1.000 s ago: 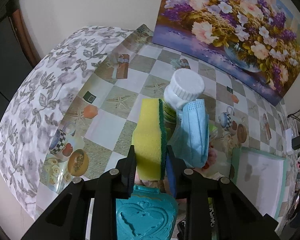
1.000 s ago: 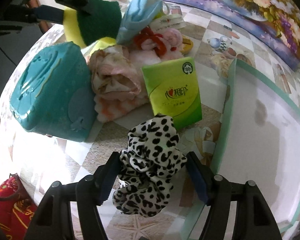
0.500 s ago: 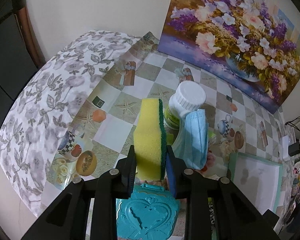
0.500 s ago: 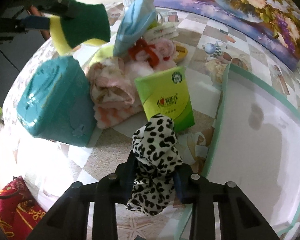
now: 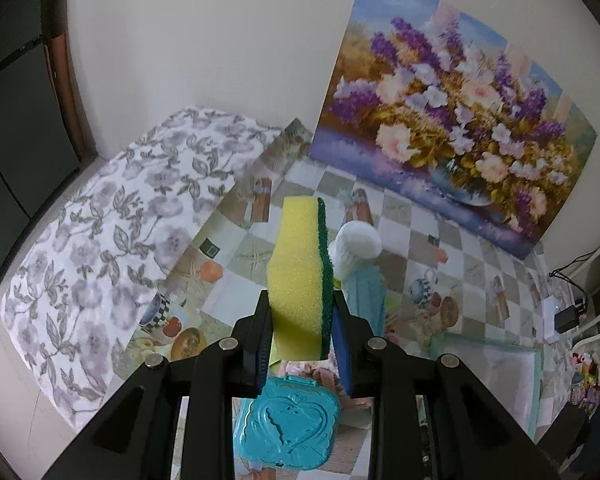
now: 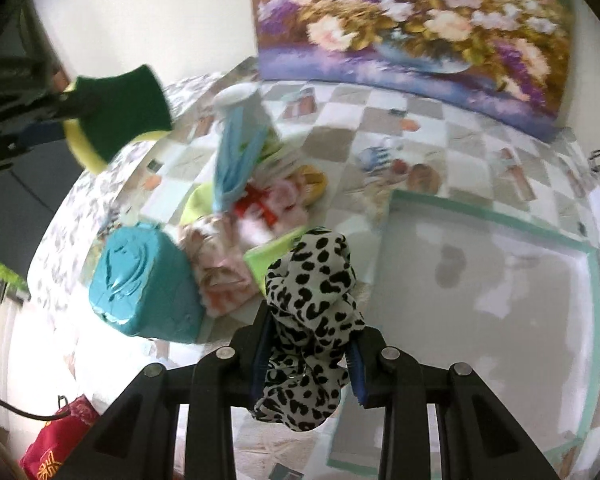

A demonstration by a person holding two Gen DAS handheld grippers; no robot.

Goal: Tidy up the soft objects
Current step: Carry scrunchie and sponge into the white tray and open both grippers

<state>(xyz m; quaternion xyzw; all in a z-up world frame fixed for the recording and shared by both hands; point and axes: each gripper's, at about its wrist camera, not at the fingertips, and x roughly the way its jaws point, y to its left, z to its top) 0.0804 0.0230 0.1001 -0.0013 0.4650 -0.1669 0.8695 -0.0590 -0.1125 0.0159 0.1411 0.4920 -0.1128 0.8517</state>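
Home: patterned tablecloth (image 5: pixel 400 216), flower painting (image 5: pixel 452 128) against wall.

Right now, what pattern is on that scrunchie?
The scrunchie is white with black leopard-like spots, clearest in the right wrist view.

The sponge (image 5: pixel 298 276) is yellow with a dark green face, the scrunchie (image 6: pixel 312 304) white with black leopard spots.

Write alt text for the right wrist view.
The right gripper holds a leopard-print scrunchie above a checkered table, beside a white tray with a green rim. To the left lie a teal case and piled cloths; the left gripper holds a yellow-green sponge at upper left.
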